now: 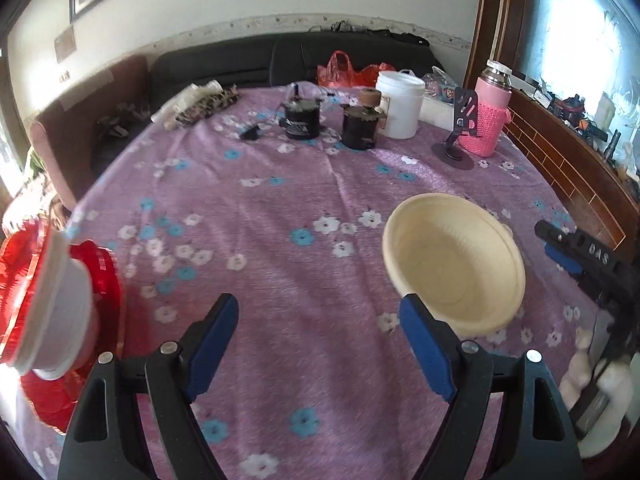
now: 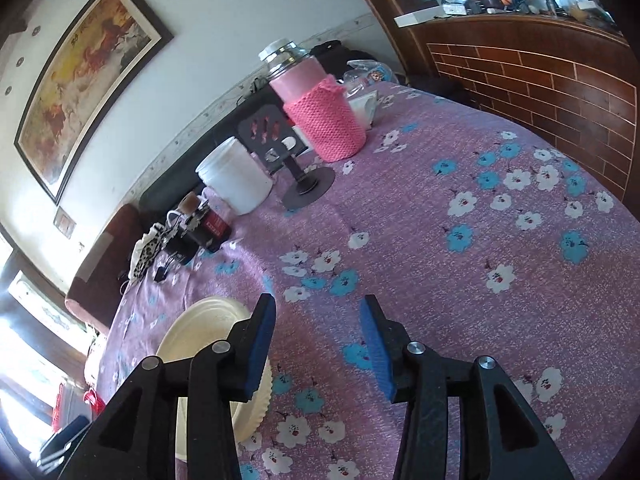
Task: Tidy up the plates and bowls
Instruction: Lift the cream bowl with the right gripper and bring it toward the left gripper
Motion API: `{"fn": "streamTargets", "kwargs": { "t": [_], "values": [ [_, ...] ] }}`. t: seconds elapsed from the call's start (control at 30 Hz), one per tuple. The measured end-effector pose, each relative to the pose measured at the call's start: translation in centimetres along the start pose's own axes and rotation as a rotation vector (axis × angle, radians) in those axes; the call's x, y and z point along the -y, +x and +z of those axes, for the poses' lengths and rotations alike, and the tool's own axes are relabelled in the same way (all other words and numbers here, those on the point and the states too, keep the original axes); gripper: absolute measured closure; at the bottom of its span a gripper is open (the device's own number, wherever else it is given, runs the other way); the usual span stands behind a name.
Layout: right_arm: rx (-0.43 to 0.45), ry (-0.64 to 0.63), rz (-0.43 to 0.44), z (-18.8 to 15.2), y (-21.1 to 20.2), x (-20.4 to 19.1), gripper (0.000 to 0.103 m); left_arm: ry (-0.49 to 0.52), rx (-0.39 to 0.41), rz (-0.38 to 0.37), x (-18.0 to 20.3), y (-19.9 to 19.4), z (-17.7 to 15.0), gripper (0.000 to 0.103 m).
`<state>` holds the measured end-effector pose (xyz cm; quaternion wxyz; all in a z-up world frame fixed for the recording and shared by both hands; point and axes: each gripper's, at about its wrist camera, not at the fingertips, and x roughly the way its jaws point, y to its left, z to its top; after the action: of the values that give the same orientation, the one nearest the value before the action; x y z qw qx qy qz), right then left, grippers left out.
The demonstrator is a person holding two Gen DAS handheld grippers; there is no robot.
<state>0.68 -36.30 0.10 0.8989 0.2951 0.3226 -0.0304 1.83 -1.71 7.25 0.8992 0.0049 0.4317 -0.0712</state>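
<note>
A cream paper bowl (image 1: 456, 262) sits on the purple flowered tablecloth (image 1: 280, 216), just right of my open, empty left gripper (image 1: 320, 320). It also shows in the right wrist view (image 2: 200, 336), partly behind my right gripper's left finger. My right gripper (image 2: 318, 328) is open and empty over bare cloth; it appears in the left wrist view (image 1: 584, 256) to the right of the bowl. At the far left edge a white bowl (image 1: 56, 300) rests tilted on red plates (image 1: 100, 276), blurred.
At the table's far side stand a white tub (image 1: 400, 104), a pink-sleeved bottle (image 1: 486, 116), a dark phone stand (image 1: 460, 136), two black jars (image 1: 332, 120) and a red bag (image 1: 348, 70). A brown brick-patterned ledge (image 1: 560, 168) borders the right.
</note>
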Motion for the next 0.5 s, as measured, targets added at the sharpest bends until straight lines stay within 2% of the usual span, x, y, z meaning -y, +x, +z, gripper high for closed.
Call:
{"fn": "streamTargets", "kwargs": {
  "t": [0.1, 0.2, 0.37, 0.5],
  "values": [
    [-0.019, -0.029, 0.008, -0.5, 0.4, -0.9, 0.056, -0.056, -0.061, -0.051, 0.4, 2.4, 0.8, 0.021],
    [-0.043, -0.052, 0.018, -1.0, 0.7, -1.5, 0.056, -0.088, -0.097, -0.069, 0.9, 4.5, 1.3, 0.021],
    [-0.096, -0.098, 0.031, -1.9, 1.6, -2.6, 0.056, -0.126, -0.12, -0.096, 1.5, 7.0, 2.1, 0.021],
    [-0.13, -0.131, 0.02, -2.6, 2.3, -3.3, 0.056, -0.119, -0.123, -0.114, 2.1, 8.1, 2.5, 0.021]
  ]
}}
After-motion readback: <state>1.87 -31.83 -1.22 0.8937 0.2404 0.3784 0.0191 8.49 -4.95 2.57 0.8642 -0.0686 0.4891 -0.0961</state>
